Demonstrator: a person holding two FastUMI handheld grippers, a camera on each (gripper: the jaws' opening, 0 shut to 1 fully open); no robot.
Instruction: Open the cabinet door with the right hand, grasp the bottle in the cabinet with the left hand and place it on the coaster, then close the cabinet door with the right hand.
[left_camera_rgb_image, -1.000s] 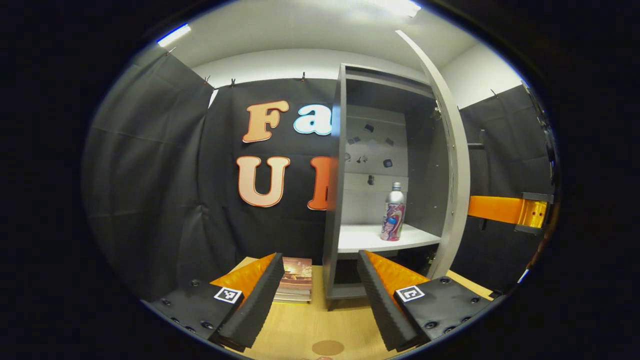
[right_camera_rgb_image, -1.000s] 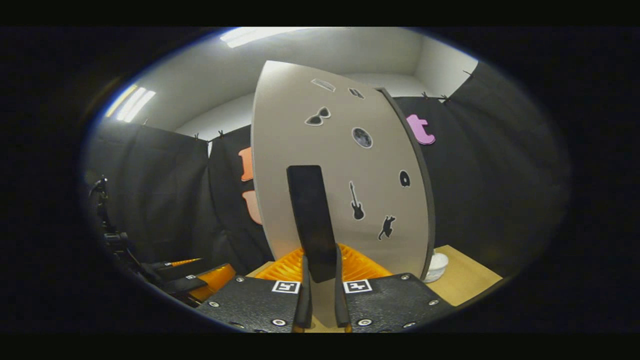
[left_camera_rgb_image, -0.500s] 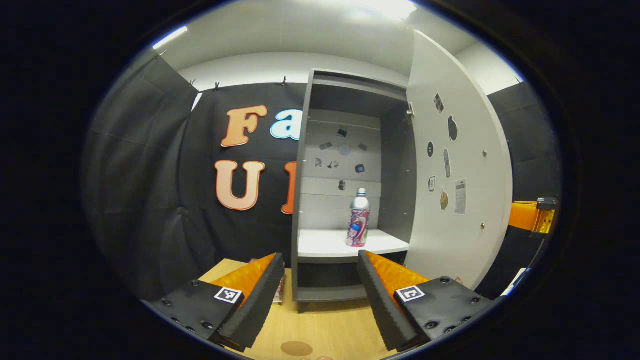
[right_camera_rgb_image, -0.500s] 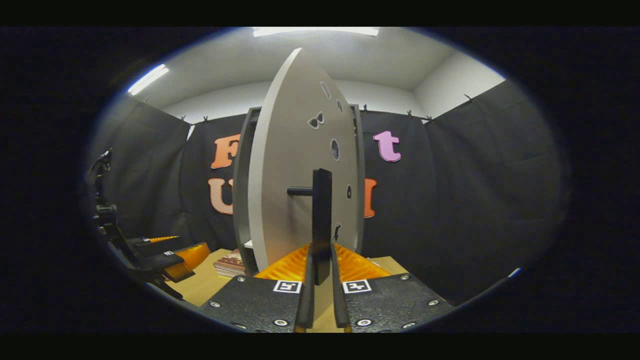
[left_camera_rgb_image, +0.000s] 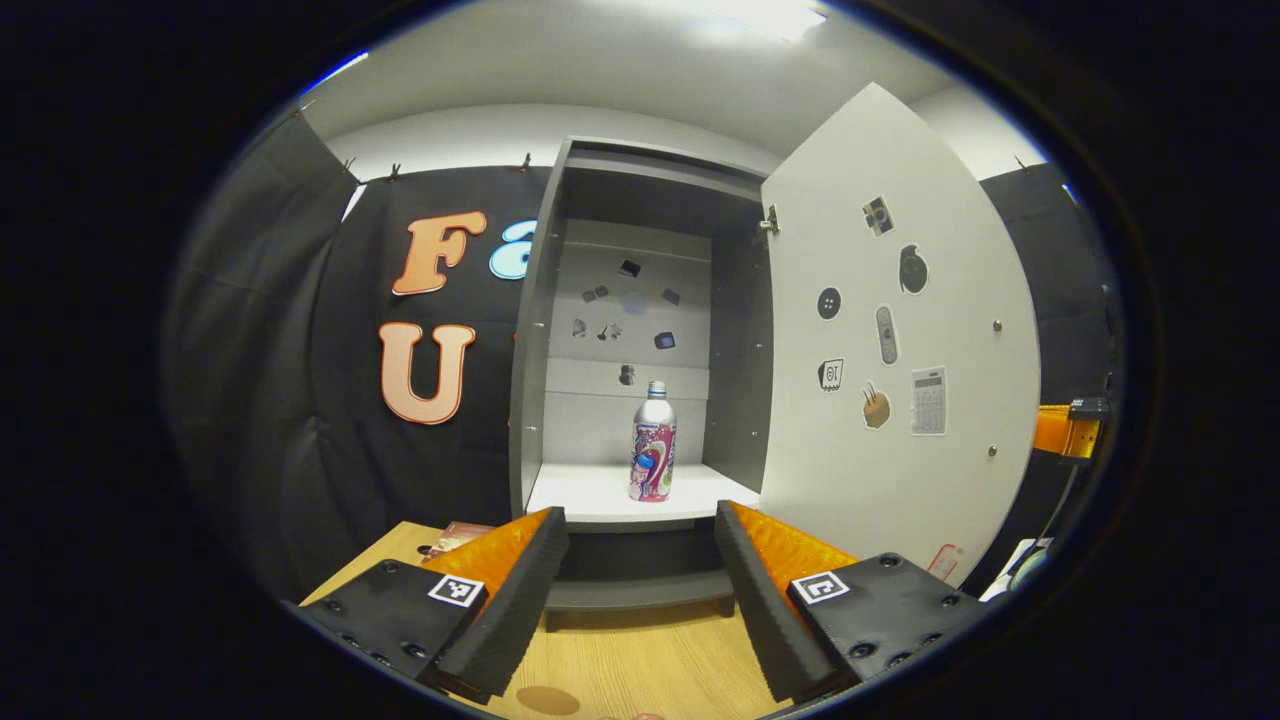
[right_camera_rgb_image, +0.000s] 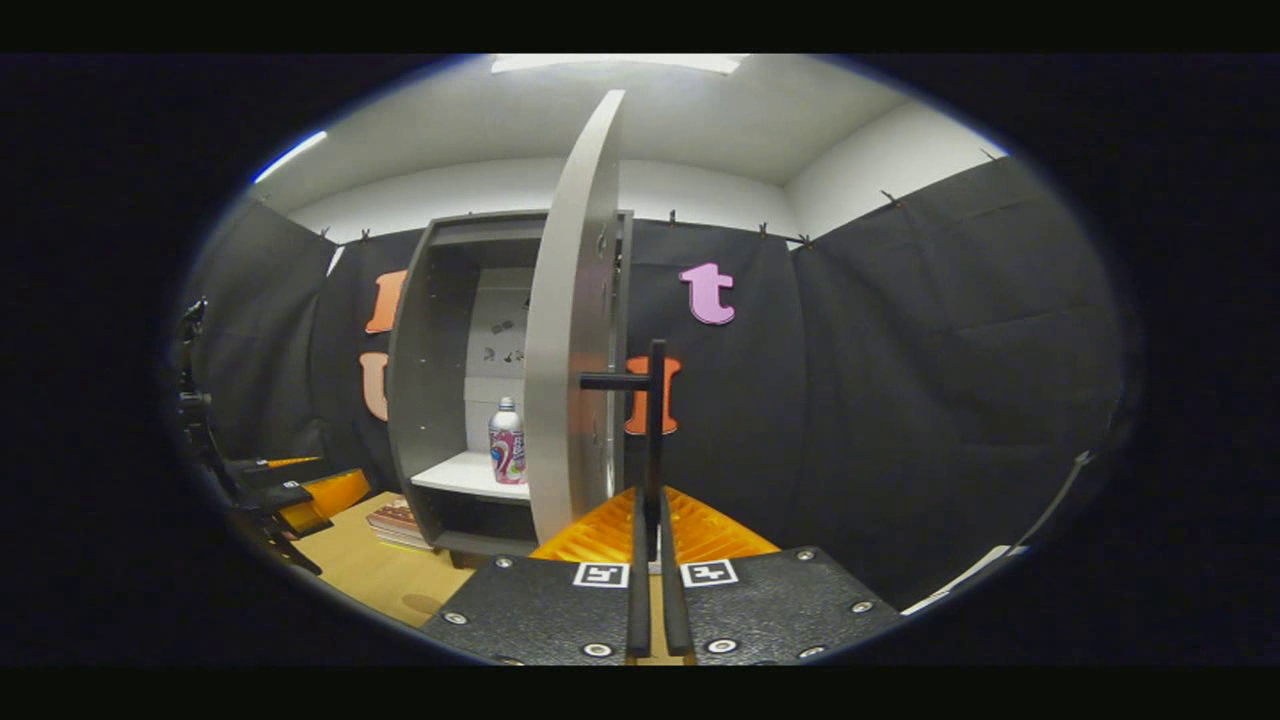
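Note:
A silver bottle (left_camera_rgb_image: 652, 444) with a pink label stands upright on the white shelf of the grey cabinet (left_camera_rgb_image: 536, 330). My left gripper (left_camera_rgb_image: 640, 590) is open in front of the cabinet, well short of the bottle. The cabinet door (left_camera_rgb_image: 900, 340) stands swung wide, its sticker-covered inner face showing. In the right gripper view the door (right_camera_rgb_image: 572, 330) is edge-on and my right gripper (right_camera_rgb_image: 650, 560) is shut on its dark handle (right_camera_rgb_image: 655, 410). The bottle (right_camera_rgb_image: 507, 443) is seen inside the cabinet (right_camera_rgb_image: 425, 360). A brown round coaster (left_camera_rgb_image: 547, 699) lies on the wooden table (left_camera_rgb_image: 650, 670) near the left gripper.
A stack of books (right_camera_rgb_image: 397, 521) lies on the table to the left of the cabinet. The left gripper (right_camera_rgb_image: 290, 495) and its holder appear at the left in the right gripper view. Black cloth walls close in the booth.
The right gripper has pulled the door further out, from partly ajar to wide. The left gripper's view has shifted so the cabinet interior and bottle now sit centred ahead of it.

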